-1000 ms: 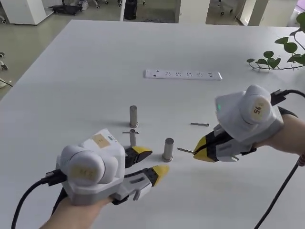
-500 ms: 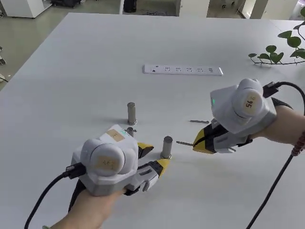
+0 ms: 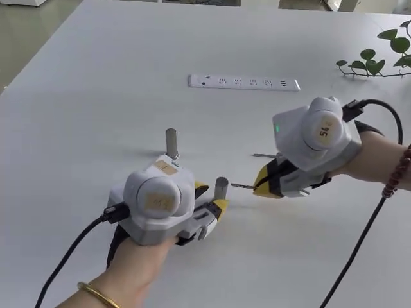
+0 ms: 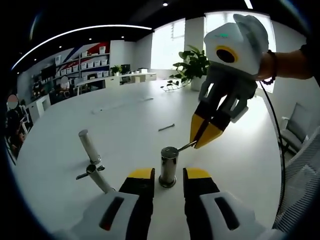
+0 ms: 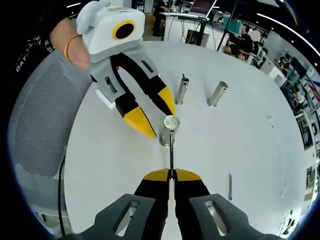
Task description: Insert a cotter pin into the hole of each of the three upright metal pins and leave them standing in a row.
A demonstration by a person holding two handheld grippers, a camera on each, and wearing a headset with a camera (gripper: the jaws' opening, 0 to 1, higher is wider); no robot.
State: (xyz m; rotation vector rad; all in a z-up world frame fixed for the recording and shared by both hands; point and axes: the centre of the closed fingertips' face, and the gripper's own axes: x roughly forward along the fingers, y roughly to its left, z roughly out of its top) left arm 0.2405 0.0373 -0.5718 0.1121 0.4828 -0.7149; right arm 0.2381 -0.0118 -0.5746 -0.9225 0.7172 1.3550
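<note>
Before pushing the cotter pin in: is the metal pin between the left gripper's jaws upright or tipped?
Upright: the metal pin stands on its base between the left gripper's jaws.

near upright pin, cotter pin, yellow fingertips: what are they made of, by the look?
Upright pin: metal, likely steel; satin grey, bright flat top. Cotter pin: thin grey metal, dull sheen. Yellow fingertips: matte, probably plastic or rubber; can't tell which.

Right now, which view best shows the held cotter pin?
The right gripper view: the cotter pin runs full length from the shut jaws toward the metal pin. The left gripper view and head view show a short sliver.
</note>
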